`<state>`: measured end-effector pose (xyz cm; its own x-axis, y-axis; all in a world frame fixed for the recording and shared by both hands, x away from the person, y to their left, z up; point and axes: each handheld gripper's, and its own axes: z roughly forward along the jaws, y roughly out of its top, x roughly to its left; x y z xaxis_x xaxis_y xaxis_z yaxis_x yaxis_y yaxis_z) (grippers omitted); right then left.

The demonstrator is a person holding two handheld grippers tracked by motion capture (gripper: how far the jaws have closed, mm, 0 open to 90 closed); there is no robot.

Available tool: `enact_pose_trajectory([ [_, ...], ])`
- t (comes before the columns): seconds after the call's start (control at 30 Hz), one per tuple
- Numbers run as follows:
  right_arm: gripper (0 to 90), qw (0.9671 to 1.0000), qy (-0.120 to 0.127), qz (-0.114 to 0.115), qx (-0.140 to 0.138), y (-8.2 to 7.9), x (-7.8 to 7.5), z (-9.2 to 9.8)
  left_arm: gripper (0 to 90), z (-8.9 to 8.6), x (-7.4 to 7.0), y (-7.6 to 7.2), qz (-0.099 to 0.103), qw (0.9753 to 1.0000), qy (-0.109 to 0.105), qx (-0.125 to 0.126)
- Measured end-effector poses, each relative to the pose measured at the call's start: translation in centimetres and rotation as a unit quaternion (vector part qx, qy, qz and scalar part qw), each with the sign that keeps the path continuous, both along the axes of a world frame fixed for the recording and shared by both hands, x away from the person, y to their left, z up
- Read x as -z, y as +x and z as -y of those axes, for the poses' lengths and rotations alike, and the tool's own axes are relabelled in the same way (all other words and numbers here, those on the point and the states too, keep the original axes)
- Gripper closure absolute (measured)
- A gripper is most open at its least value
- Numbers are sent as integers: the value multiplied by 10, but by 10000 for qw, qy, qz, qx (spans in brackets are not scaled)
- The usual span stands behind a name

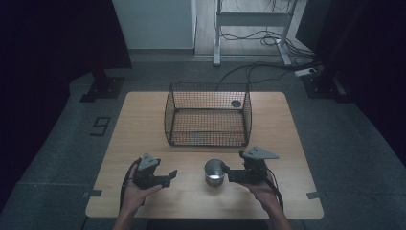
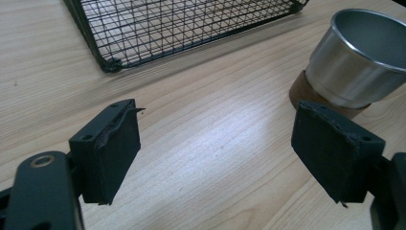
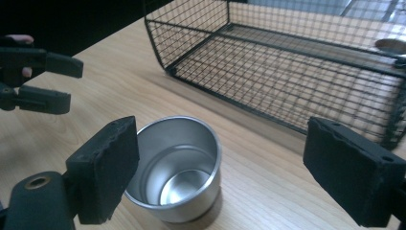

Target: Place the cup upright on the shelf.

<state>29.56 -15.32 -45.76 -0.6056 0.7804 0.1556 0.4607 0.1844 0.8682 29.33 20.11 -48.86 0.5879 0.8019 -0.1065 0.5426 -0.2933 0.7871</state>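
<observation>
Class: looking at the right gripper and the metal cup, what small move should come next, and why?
Probably shift the right gripper sideways so the metal cup sits between its jaws. They stand wide open, and the cup sits against the left jaw, upright on the table before the wire basket.

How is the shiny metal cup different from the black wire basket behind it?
The metal cup is round, solid-walled and shiny; the wire basket is boxy, see-through black mesh. The cup is far smaller and stands near the right gripper; the basket sits farther back. Both stand upright, open-topped, on the table.
</observation>
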Motion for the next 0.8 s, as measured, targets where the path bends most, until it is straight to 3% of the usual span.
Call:
enact_pose_trajectory([
  [0.47, 92, 9993, -92, -88, -344, 9, 7, -37, 173, -3, -6, -3, 78, 10000, -60, -9],
  [0.8, 65, 9987, -149, -170, -464, 7, 20, -41, 173, -5, -8, -4, 97, 9999, -73, -37],
])
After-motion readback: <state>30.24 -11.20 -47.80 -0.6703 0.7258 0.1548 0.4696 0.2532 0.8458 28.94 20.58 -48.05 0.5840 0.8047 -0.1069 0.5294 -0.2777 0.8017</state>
